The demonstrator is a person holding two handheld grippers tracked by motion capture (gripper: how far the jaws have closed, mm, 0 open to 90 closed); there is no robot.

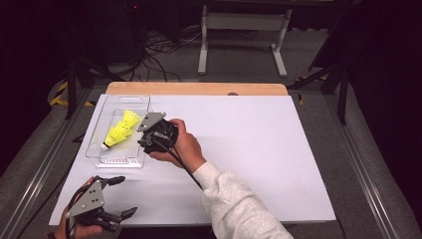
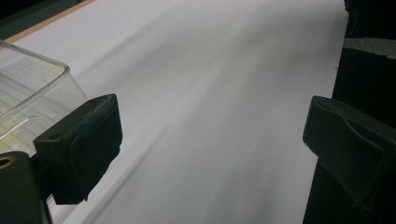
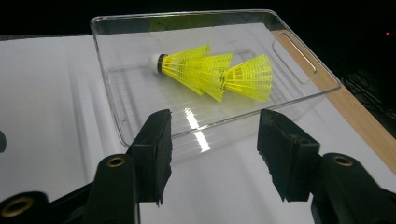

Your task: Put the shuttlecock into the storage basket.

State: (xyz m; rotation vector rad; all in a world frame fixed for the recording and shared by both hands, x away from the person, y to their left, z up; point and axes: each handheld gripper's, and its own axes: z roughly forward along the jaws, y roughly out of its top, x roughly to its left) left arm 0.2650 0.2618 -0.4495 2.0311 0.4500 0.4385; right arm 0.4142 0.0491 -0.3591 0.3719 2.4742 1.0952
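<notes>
- The white table carries everything I work on, its right part bare.
- The clear tray sits at the far left; I judge its walls are there to corral what goes in.
- My right gripper hovers just beside the tray's near wall, jaws half apart and holding nothing.
- My left gripper waits at the near-left corner, jaws wide, empty.
- The yellow shuttlecocks lie nested in the tray.
</notes>
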